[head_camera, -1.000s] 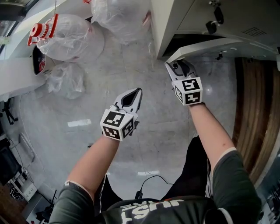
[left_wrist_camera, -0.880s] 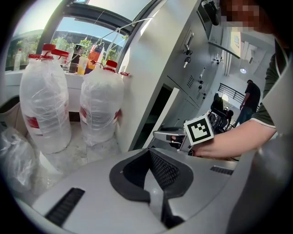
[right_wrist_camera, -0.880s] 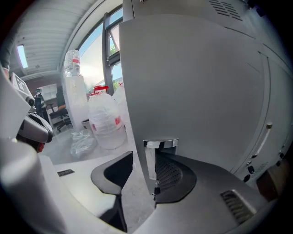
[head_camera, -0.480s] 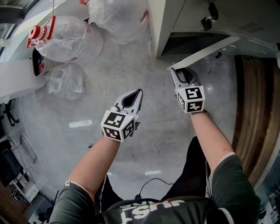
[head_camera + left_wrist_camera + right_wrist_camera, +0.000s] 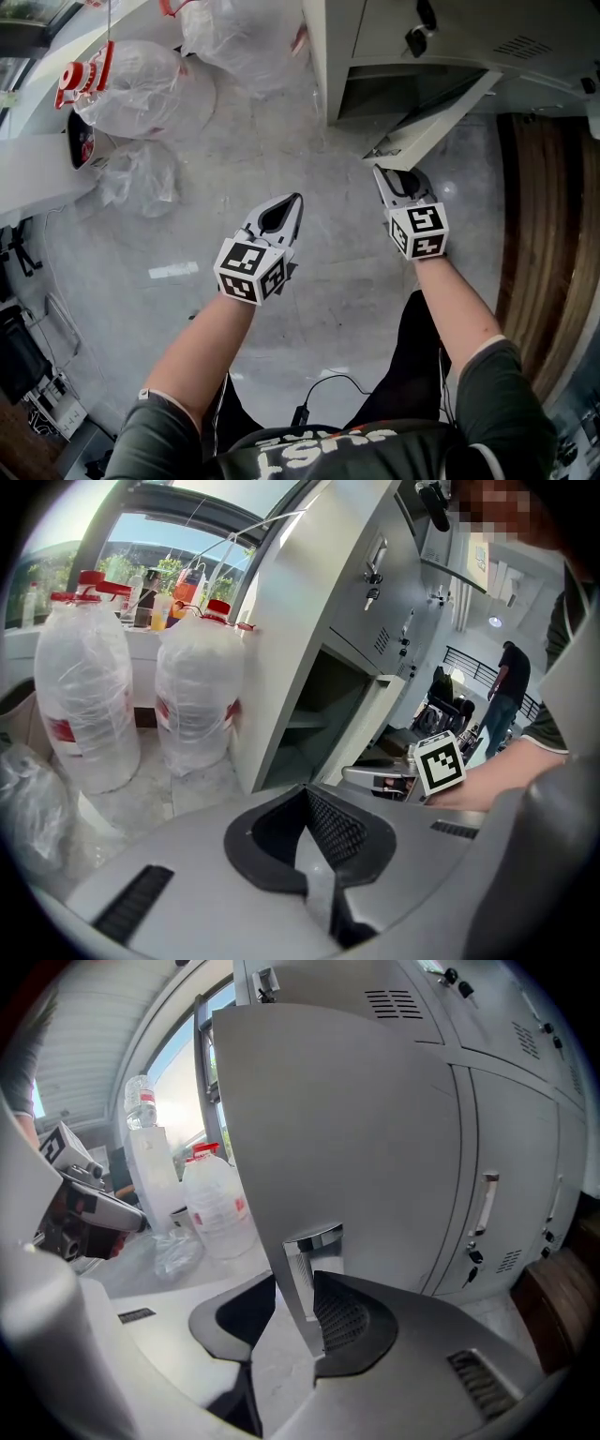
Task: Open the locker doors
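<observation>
The grey locker door (image 5: 441, 117) stands swung out from the open compartment (image 5: 394, 94) at the cabinet's foot. My right gripper (image 5: 382, 171) holds the door at its free edge. Its jaws have just been closing, and the chrome handle (image 5: 314, 1239) on the door (image 5: 347, 1119) sits pinched between them, so the right gripper (image 5: 305, 1283) is shut on it. My left gripper (image 5: 294, 200) hangs over the floor to the left, shut and holding nothing. In the left gripper view the left gripper (image 5: 306, 794) points toward the open compartment (image 5: 309, 714).
Large water jugs wrapped in plastic (image 5: 141, 80) stand on the floor left of the lockers, with a crumpled bag (image 5: 136, 169) beside them. Keys hang in the upper doors (image 5: 417, 37). A wooden strip (image 5: 544, 234) runs along the right. A person (image 5: 511, 672) stands far off.
My right gripper has drawn back toward my body with the door's handle in it, and the door has swung out wider. The left gripper has stayed put.
</observation>
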